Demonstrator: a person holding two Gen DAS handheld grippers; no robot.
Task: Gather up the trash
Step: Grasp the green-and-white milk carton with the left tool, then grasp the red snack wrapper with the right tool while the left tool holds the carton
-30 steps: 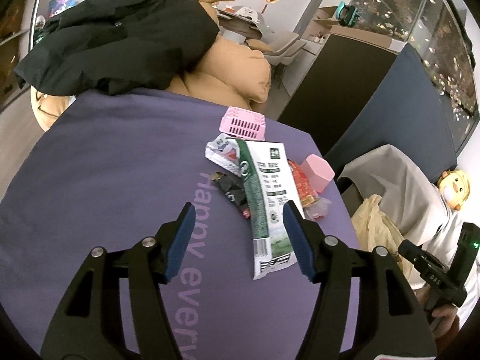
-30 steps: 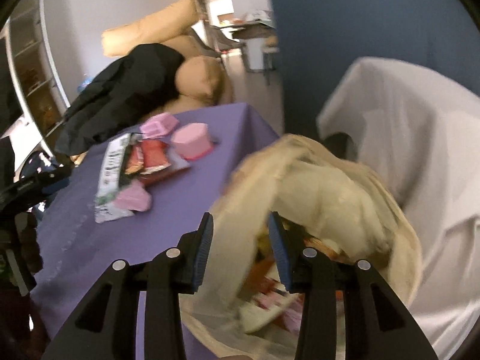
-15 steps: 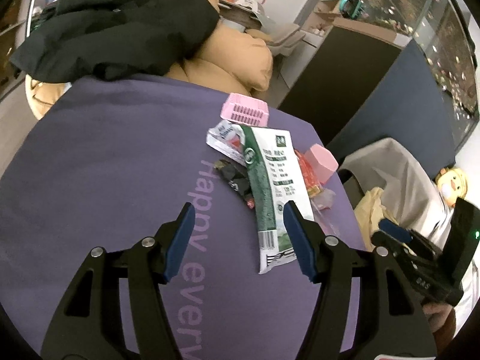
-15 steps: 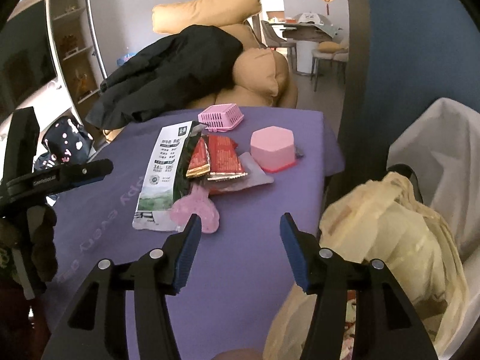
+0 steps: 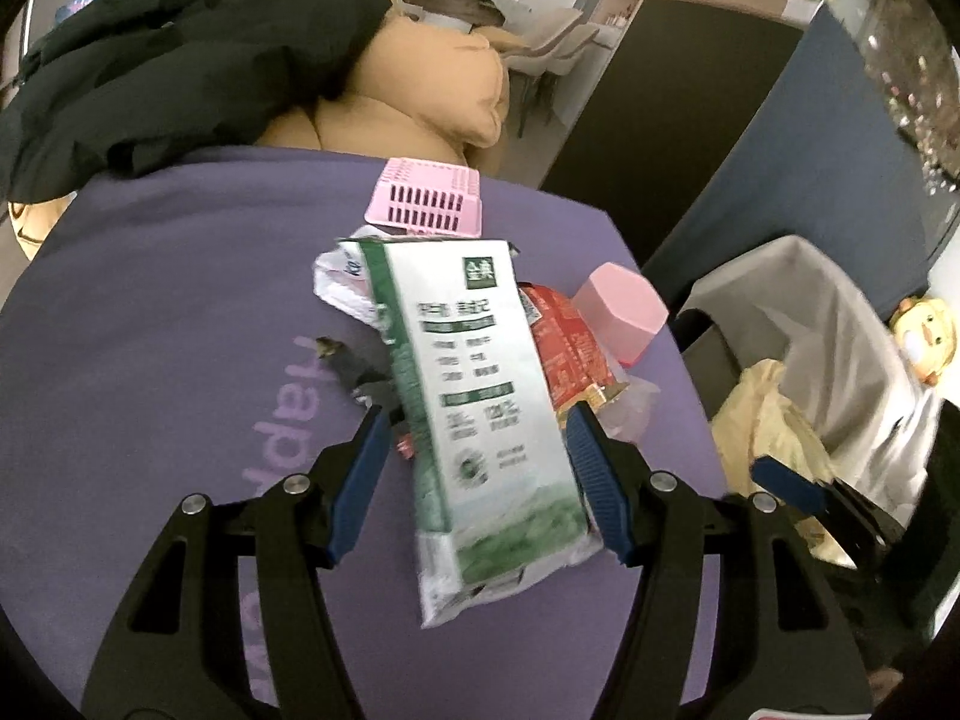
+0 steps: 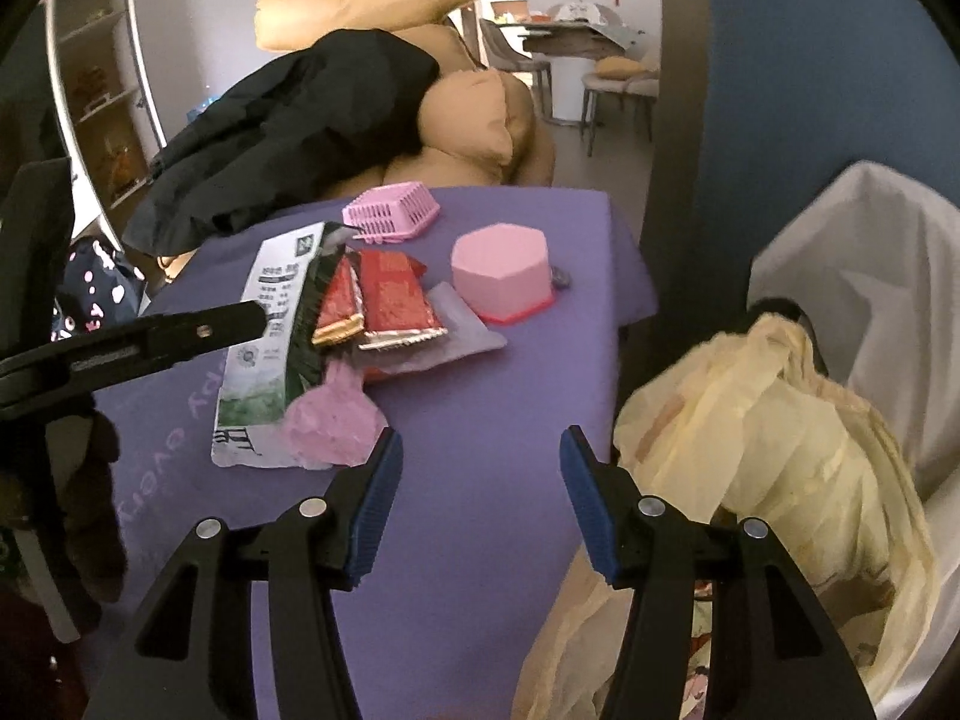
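- A living room, tan cushions and a black jacket (image 6: 288, 132) heaped at the back; in front, a bench (image 6: 480, 420) under a purple cloth carries a small pile of litter.
- The left gripper (image 5: 474, 456) has advanced across the cloth from a second ago and now straddles the long white-and-green printed pouch (image 5: 474, 384), one blue pad on each side. The jaws stand half-wide and, as far as the frame shows, do not press the pouch; it lies flat on the bench.
- The right gripper (image 6: 480, 486) was low over the cream plastic trash bag (image 6: 774, 438) with its jaws narrow a second ago. It has since swung back toward the bench, its jaws have just been opening, and nothing is between them now.
- Waiting beside the pouch: two red foil snack wrappers (image 6: 384, 300), a crumpled pink plastic scrap (image 6: 336, 420) and a dark torn wrapper (image 5: 351, 369). A pink slotted basket (image 5: 432, 207) and a pink hexagonal box (image 6: 501, 276) sit behind them.
- Reading: one drop-off looks finished, and the pouch appears next in line. Closing the left jaws on it, then carrying it to the bag at the bench's right edge, seems the likely move. Most litter is uncollected.
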